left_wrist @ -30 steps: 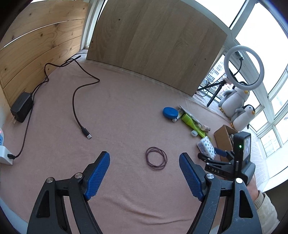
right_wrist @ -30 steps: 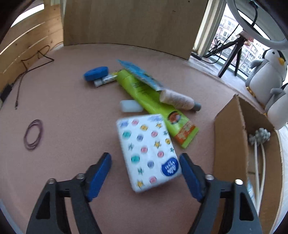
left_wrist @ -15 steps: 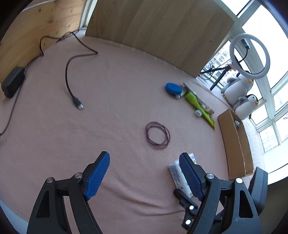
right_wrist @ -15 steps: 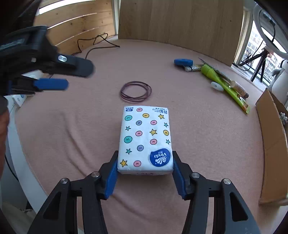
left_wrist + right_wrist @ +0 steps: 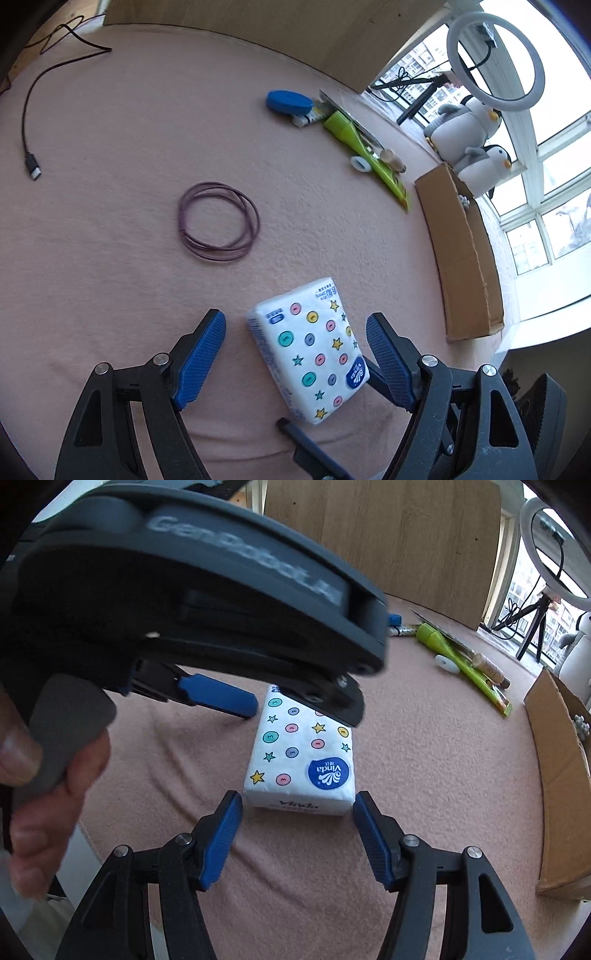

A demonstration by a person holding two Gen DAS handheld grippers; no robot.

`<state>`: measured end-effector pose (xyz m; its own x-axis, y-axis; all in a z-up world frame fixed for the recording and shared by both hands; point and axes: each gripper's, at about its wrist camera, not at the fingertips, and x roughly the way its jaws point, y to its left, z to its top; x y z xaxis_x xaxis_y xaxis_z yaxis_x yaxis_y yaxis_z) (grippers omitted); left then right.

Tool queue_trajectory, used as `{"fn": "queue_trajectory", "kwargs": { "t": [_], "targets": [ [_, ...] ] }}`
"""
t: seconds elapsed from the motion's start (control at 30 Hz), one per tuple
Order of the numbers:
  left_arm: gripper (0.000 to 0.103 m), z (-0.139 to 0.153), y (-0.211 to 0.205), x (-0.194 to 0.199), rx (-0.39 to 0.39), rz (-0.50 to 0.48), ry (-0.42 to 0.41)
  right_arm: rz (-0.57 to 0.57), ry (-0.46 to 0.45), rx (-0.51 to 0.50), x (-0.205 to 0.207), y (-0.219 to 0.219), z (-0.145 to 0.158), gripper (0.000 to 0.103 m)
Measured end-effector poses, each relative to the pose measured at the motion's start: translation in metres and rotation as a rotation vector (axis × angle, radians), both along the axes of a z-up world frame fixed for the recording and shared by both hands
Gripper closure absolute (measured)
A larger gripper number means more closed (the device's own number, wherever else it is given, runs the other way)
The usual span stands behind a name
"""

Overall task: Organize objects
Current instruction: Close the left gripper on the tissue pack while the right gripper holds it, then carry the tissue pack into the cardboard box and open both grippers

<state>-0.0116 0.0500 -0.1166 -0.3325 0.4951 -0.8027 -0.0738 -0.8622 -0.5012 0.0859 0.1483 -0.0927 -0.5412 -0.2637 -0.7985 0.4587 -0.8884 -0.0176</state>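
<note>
Tongs first: left tongs (image 5: 295, 363) are spread wide w/ the blue pads either side of the white soft-plastic tissue pack printed w/ coloured buttons and stars (image 5: 309, 349), hovering over it, gripping nothing. Right tongs (image 5: 297, 836) are also parted, about the pack's width, pads just off its near end and not touching it, so empty too. A hand (image 5: 44, 775) holds the left tool's grip at the edge of the right-wrist view.

Pack lies flat on the pink felt-covered worktop (image 5: 110, 155), close to the near edge, between both tools, well apart from the brown cardboard box (image 5: 461, 254) off to the right.

Handling, my guess: light, squashy, film wrap a bit slick. Pads should bite across the short width, mid-length, so it doesn't droop or swivel; firm squeeze is fine, nothing to break. End grabs prob. let it sag.

Looks: rectangular block, rounded edges, blue round "Vinda" logo at one end, small printed label at the other, pastel dots and yellow/teal stars on top.

Elsewhere: purple coiled hair-tie rings (image 5: 218, 221), a blue oval lid-like item (image 5: 288, 102) and a lime-green tube (image 5: 365, 155) farther back.
</note>
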Motion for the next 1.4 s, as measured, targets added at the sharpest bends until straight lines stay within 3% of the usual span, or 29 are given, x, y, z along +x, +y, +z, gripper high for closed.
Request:
{"fn": "queue_trajectory", "kwargs": {
  "t": [0.07, 0.17, 0.23, 0.43, 0.67, 1.13, 1.4],
  "targets": [
    [0.023, 0.000, 0.005, -0.004, 0.010, -0.014, 0.000, 0.006, 0.006, 0.002, 0.000, -0.001, 0.000, 0.044],
    [0.033, 0.000, 0.012, -0.009, -0.014, -0.030, 0.007, 0.012, 0.015, -0.004, -0.001, -0.002, -0.001, 0.046],
    [0.047, 0.000, 0.015, -0.011, -0.042, -0.048, 0.014, 0.013, 0.019, -0.007, -0.001, -0.003, -0.001, 0.052],
    [0.051, 0.000, 0.012, -0.010, -0.040, -0.053, 0.030, 0.013, 0.028, -0.016, 0.000, -0.002, 0.000, 0.054],
    [0.052, 0.015, 0.013, -0.006, -0.027, -0.058, 0.061, 0.008, 0.067, -0.019, 0.007, -0.001, 0.013, 0.055],
    [0.052, 0.103, 0.013, 0.013, -0.035, -0.074, 0.237, -0.008, 0.223, -0.036, 0.014, 0.005, 0.073, 0.055],
    [0.052, 0.119, 0.015, 0.015, -0.036, -0.075, 0.263, -0.005, 0.251, -0.034, 0.014, 0.009, 0.082, 0.055]
  ]
}}
